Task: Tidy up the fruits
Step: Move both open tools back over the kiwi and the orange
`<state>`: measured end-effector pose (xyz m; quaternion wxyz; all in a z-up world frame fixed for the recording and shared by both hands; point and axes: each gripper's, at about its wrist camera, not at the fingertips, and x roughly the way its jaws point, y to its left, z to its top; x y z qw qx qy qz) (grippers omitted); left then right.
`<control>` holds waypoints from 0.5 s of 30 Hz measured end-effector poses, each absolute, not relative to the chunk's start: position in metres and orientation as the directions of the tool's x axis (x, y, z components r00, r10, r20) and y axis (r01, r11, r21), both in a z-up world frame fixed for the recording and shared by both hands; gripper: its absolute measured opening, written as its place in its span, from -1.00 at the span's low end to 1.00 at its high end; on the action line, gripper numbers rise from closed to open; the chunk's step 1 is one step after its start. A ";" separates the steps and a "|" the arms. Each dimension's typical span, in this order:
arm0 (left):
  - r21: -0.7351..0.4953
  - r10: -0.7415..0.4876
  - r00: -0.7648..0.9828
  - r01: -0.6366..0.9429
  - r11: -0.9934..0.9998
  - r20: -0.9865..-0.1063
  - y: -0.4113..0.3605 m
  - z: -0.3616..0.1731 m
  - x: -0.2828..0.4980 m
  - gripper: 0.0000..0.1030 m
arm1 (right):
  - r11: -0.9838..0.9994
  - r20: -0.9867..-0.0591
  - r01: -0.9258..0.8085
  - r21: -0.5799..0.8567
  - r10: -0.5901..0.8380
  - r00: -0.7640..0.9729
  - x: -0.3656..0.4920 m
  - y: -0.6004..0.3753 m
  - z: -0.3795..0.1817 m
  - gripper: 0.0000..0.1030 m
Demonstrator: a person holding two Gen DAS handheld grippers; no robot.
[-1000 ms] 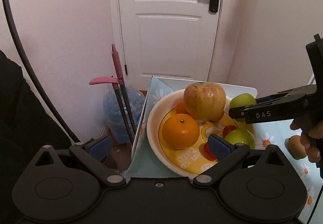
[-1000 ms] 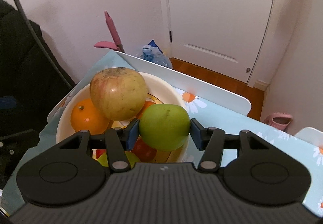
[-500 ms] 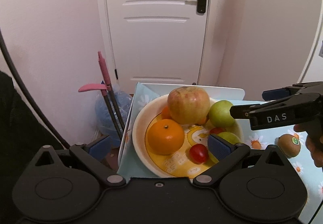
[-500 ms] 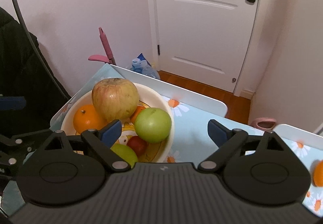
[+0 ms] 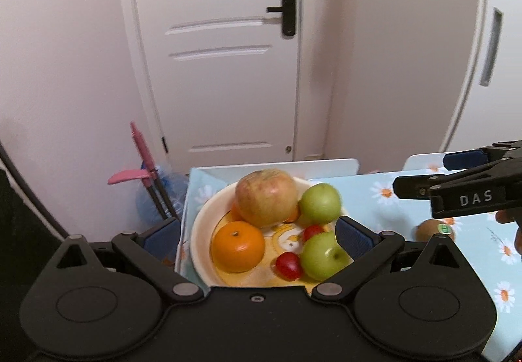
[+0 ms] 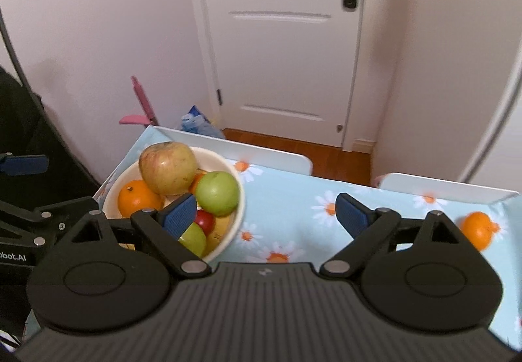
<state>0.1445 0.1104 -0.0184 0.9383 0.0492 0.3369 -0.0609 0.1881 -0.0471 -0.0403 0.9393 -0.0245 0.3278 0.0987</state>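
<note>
A cream bowl (image 5: 199,231) (image 6: 240,199) at the table's left end holds a large red-yellow apple (image 5: 266,197) (image 6: 168,168), an orange (image 5: 237,246) (image 6: 138,203), two green apples (image 5: 320,203) (image 5: 323,256), and small red fruits (image 5: 288,265). The far green apple shows in the right wrist view (image 6: 218,192). My left gripper (image 5: 257,236) is open and empty, near the bowl's front. My right gripper (image 6: 266,210) is open and empty, above the table right of the bowl; it shows from the side in the left wrist view (image 5: 456,189). A kiwi (image 5: 435,230) and another orange (image 6: 479,230) lie on the tablecloth.
The table has a light blue daisy tablecloth (image 6: 293,199) and white chair backs (image 6: 248,150) at its far edge. Beyond stand a white door (image 5: 222,52), a pink broom and dustpan (image 5: 140,166) and a water bottle on the floor at left.
My right gripper opened, left the green apple in the bowl beside the large apple, and drew back to the right. My left gripper also backed away from the bowl.
</note>
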 end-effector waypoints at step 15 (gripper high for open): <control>0.070 -0.086 0.790 0.161 0.985 -0.607 0.024 -0.004 0.114 1.00 | 0.988 -0.595 -0.153 -0.001 0.122 0.794 0.131 -0.157 -0.024 1.00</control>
